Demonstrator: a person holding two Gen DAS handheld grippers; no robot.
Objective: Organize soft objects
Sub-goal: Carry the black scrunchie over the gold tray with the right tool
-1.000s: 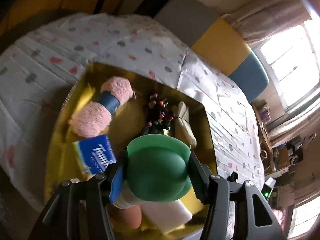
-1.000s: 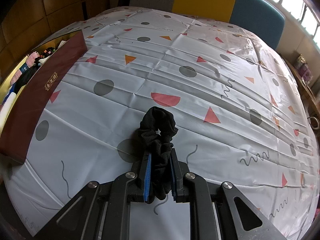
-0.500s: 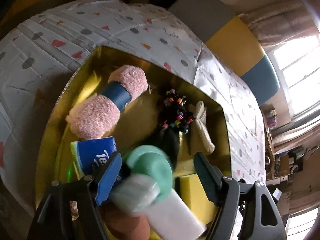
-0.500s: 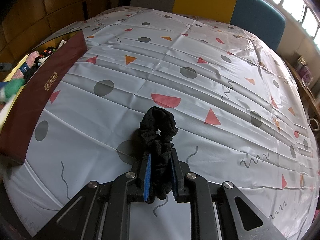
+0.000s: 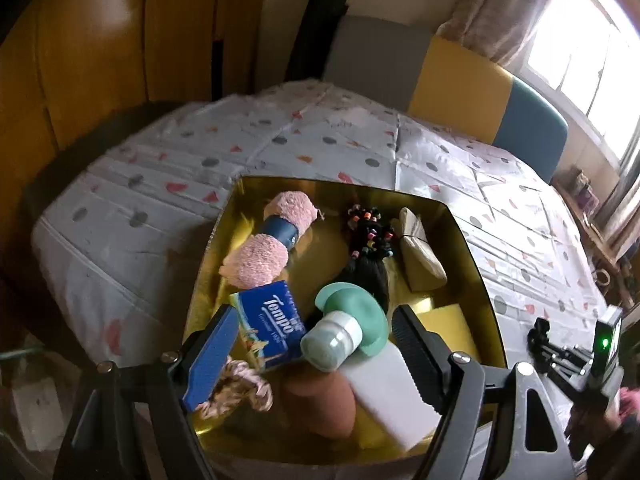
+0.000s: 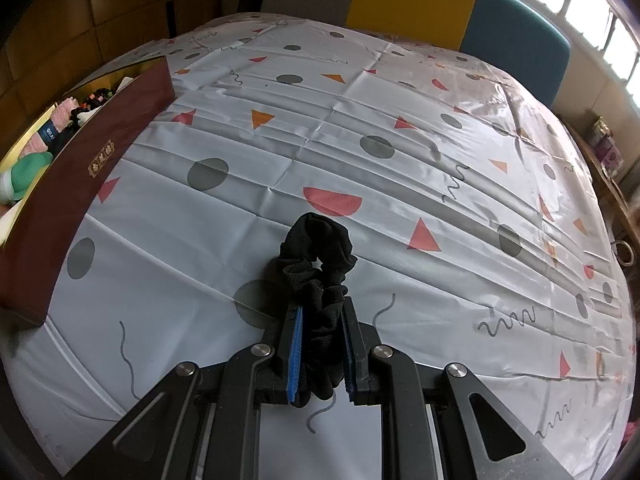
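So the right gripper point(image 6: 320, 356) has its fingers pinched nearly closed on a black scrunchie point(image 6: 316, 276). The bottom half of the scrunchie is squeezed between the blue pads, and the loop end sticks out ahead of the fingertips, down against the patterned tablecloth point(image 6: 400, 128). That sits out in the middle of the surface, well apart from the box.

Over on the left, the left gripper point(image 5: 312, 344) is spread wide; its fingers have just been opening and nothing is gripped. The green mushroom toy point(image 5: 346, 330) lies on its side in the gap between them, stem end toward the camera, touching neither pad as far as I can tell. It's resting inside the gold-lined box point(image 5: 464, 240), on top of a white foam block point(image 5: 384, 396) and next to a blue Tempo tissue pack point(image 5: 272, 326), which is close to the left finger.

Also at the near end of the box are a braided rope piece point(image 5: 240, 388) and something brownish and rounded point(image 5: 324, 404), too blurry to name. Further in there's a yellow sponge point(image 5: 448, 320), then a pink fluffy roll with a blue band point(image 5: 272, 240), a black bundle with coloured beads point(image 5: 368, 240) and a tan wrapped packet point(image 5: 420, 256).

From the right-hand view the box's dark red outer wall point(image 6: 80, 184) shows at the left edge of the surface.
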